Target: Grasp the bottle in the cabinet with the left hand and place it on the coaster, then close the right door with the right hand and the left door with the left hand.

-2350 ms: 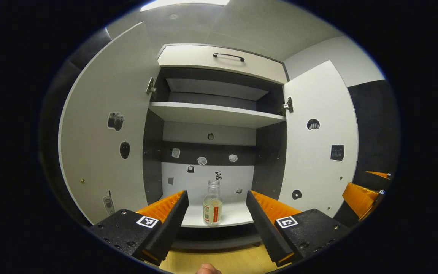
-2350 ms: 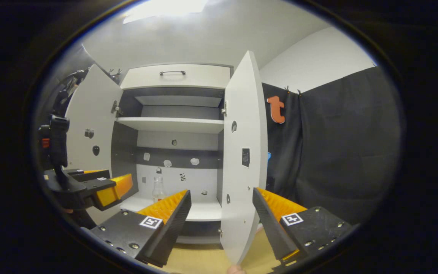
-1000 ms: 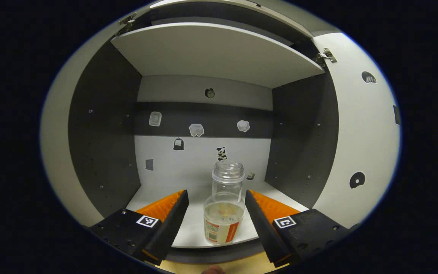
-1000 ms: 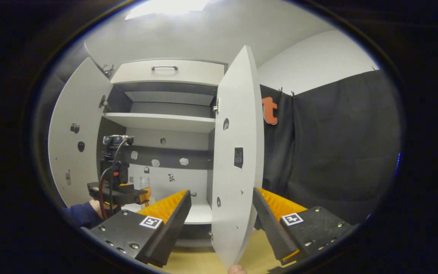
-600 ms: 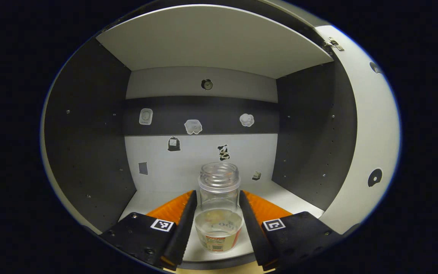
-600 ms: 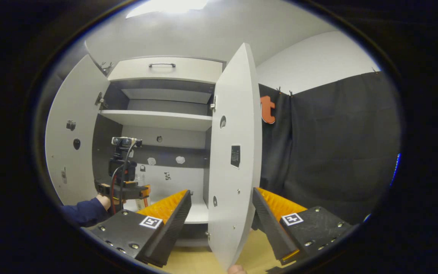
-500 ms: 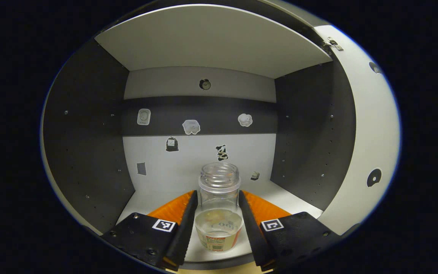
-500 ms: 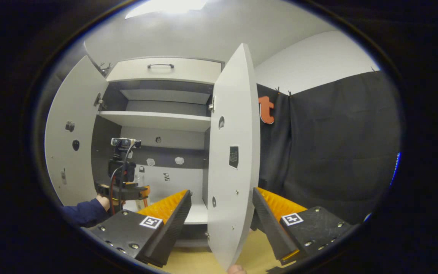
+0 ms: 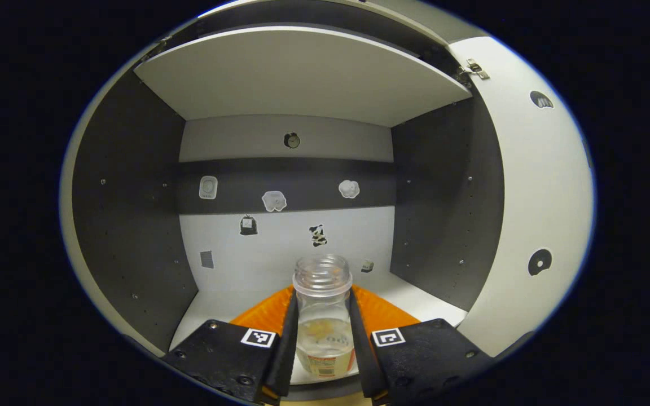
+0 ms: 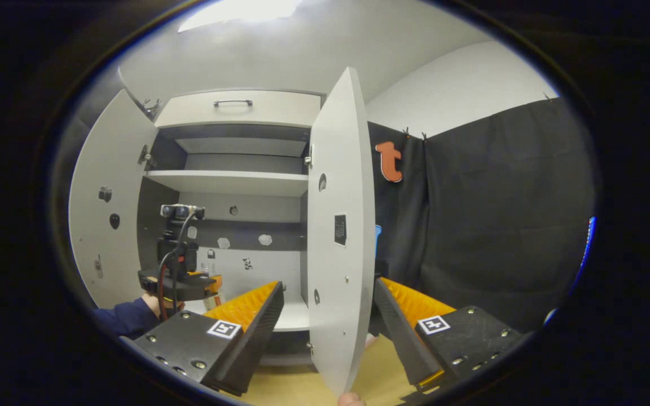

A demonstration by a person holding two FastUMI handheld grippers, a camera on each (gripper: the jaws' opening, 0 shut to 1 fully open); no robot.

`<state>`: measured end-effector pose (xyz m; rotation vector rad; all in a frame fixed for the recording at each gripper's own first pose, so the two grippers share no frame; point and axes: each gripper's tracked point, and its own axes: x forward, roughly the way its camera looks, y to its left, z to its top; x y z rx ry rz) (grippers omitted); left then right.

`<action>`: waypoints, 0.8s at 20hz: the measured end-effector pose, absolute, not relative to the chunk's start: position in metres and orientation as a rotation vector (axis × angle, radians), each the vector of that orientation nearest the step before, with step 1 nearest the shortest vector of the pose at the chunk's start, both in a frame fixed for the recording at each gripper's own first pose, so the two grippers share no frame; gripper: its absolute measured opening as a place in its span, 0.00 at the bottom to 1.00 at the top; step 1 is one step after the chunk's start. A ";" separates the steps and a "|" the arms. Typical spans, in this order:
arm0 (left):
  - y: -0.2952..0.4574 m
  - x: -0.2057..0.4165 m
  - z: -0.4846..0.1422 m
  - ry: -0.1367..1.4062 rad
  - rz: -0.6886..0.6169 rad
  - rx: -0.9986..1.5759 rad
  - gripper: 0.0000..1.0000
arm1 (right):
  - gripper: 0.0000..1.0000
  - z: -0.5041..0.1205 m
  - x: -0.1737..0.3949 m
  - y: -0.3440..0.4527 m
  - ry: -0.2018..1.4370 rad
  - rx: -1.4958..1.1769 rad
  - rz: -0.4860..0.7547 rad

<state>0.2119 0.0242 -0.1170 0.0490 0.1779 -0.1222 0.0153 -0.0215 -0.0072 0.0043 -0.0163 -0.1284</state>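
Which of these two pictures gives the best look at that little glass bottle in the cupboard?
The left gripper view. The bottle stands close and central there, gripped between the left gripper fingers, open mouth visible. In the right gripper view it is a small glimpse, mostly hidden behind the left gripper.

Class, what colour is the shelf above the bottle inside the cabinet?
White; the shelf shows best in the left gripper view.
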 end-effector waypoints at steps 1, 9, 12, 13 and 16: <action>0.023 0.206 -0.120 0.191 -0.131 0.040 0.48 | 0.98 -0.009 0.011 -0.021 -0.012 0.004 -0.129; -0.014 0.134 -0.124 0.194 -0.271 0.016 0.48 | 0.98 -0.012 -0.013 -0.014 0.001 0.007 -0.113; -0.029 0.105 -0.149 0.225 -0.320 0.019 0.48 | 0.98 -0.013 -0.021 -0.009 0.003 0.012 -0.099; -0.033 0.096 -0.161 0.245 -0.332 0.019 0.48 | 0.98 -0.014 -0.023 -0.006 0.004 0.008 -0.092; -0.043 0.068 -0.196 0.314 -0.363 -0.005 0.48 | 0.98 -0.015 -0.027 -0.004 0.001 0.000 -0.084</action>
